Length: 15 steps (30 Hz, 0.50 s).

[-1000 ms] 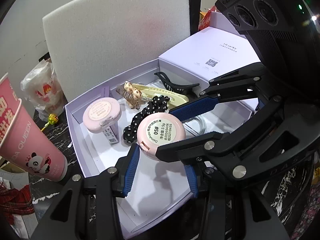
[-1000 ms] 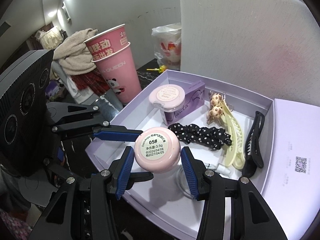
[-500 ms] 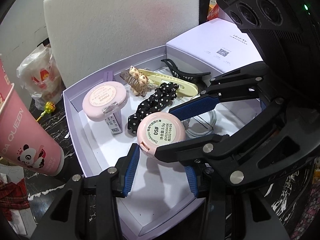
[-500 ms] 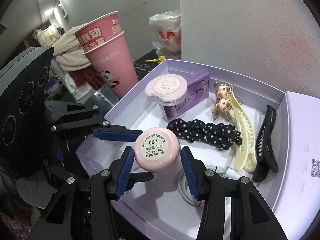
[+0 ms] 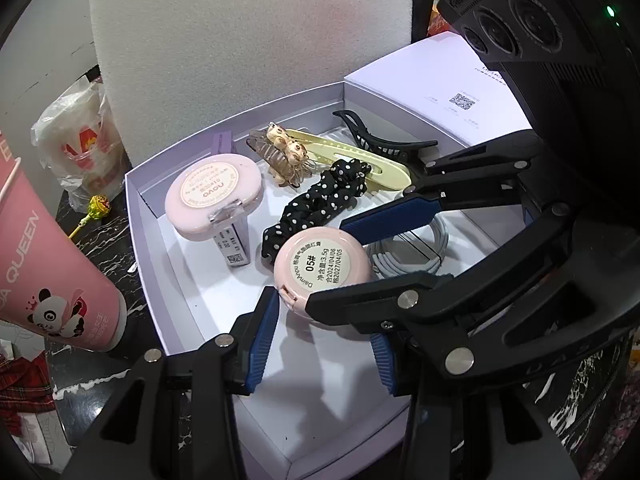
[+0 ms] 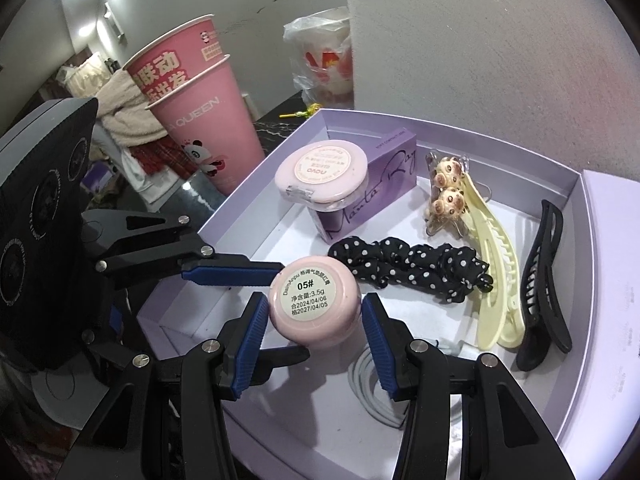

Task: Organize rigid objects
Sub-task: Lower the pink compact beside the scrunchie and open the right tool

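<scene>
A round pink compact labelled 05# (image 5: 320,270) (image 6: 314,306) hangs over the open lilac box (image 5: 138,208) (image 6: 570,184). Both grippers close around it from opposite sides. My left gripper (image 5: 322,340) has its blue pads at the compact's sides; in the right wrist view it (image 6: 276,308) reaches in from the left. My right gripper (image 6: 312,346) has pads close beside the compact with small gaps; in the left wrist view it (image 5: 352,264) comes from the right. Which one bears the compact is unclear.
In the box lie a second pink compact (image 6: 320,174) on a purple carton (image 6: 376,188), a polka-dot scrunchie (image 6: 408,262), a bear claw clip (image 6: 446,192), a cream clip (image 6: 492,264), a black clip (image 6: 544,280) and a white cable (image 6: 372,380). Pink cups (image 6: 200,108) stand left, foam (image 5: 240,52) behind.
Both grippers and the compact have moved forward and lower over the box. The items in the box look closer. The hold on the compact looks the same.
</scene>
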Each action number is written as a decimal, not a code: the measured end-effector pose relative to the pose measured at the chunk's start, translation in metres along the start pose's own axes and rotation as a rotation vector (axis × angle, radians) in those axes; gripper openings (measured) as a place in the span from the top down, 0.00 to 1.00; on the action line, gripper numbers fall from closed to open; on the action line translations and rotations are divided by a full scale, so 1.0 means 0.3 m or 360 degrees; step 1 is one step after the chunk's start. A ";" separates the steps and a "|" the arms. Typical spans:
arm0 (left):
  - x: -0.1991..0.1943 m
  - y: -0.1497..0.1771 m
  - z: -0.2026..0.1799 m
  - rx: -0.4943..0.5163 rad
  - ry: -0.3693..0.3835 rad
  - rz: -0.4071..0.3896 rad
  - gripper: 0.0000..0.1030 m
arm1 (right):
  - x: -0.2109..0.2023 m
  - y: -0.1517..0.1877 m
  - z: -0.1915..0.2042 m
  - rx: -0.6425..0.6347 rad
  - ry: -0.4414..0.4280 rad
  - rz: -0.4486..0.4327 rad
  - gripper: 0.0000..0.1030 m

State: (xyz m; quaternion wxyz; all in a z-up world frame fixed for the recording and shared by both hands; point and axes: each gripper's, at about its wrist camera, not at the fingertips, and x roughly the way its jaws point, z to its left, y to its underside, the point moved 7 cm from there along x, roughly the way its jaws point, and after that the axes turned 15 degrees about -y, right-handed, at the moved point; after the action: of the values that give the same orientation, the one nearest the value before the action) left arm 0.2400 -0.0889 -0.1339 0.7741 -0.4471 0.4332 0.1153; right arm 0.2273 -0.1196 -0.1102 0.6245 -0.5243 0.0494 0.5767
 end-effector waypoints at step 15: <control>-0.022 -0.029 -0.019 0.0024 -0.0084 -0.0033 0.58 | -0.034 -0.009 0.014 0.0036 -0.0030 -0.0043 0.53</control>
State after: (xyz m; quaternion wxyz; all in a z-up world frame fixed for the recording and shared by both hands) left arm 0.2377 -0.0972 -0.1250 0.7897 -0.4424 0.4089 0.1157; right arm 0.2237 -0.1229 -0.1001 0.6385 -0.5124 0.0429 0.5726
